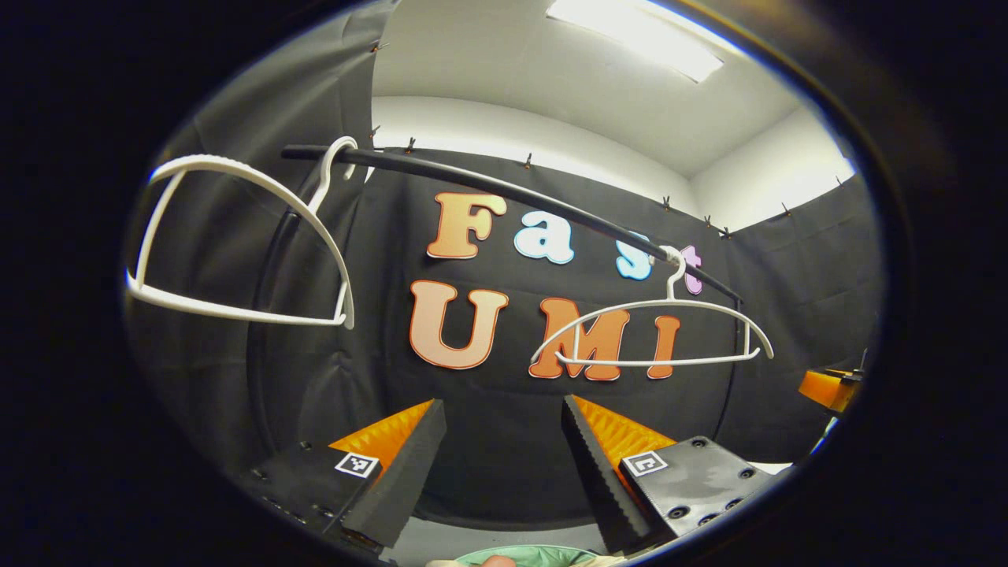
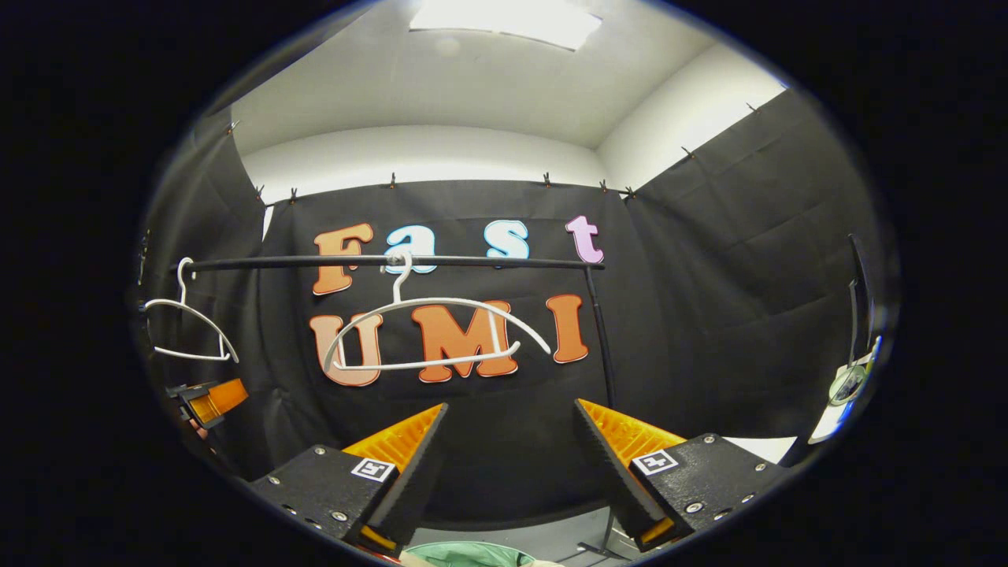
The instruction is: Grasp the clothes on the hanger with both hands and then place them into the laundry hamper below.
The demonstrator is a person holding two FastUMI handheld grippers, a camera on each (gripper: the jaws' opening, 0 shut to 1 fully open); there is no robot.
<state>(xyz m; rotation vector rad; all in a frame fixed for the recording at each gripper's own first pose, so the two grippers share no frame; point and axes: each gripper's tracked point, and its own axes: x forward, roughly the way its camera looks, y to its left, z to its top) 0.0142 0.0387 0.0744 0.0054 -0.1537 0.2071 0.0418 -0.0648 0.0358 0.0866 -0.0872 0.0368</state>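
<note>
Nearest to the camera in the left gripper view, the left claw has its two fingers wide apart, with nothing between them. In the right gripper view the right claw is also spread and empty. Just under each claw, at the lower edge, I see a pale green fabric, probably the clothes lying already in the laundry hamper below; the hamper itself I cannot make out.

Farther away, the black rail carries two white hangers. The near hanger and the far hanger are both bare, so I judge the task is close to its end.

What could go wrong: if the green fabric lies only on the hamper's edge, it may slide out, because no claw holds it. Also, if a claw rises carelessly, it could catch a hanger and pull it off the rail.

The left gripper view shows the near hanger large and close, and part of the other gripper at the right edge. The right gripper view gives the whole rail with its upright post, and some small objects on a stand at the far right.
</note>
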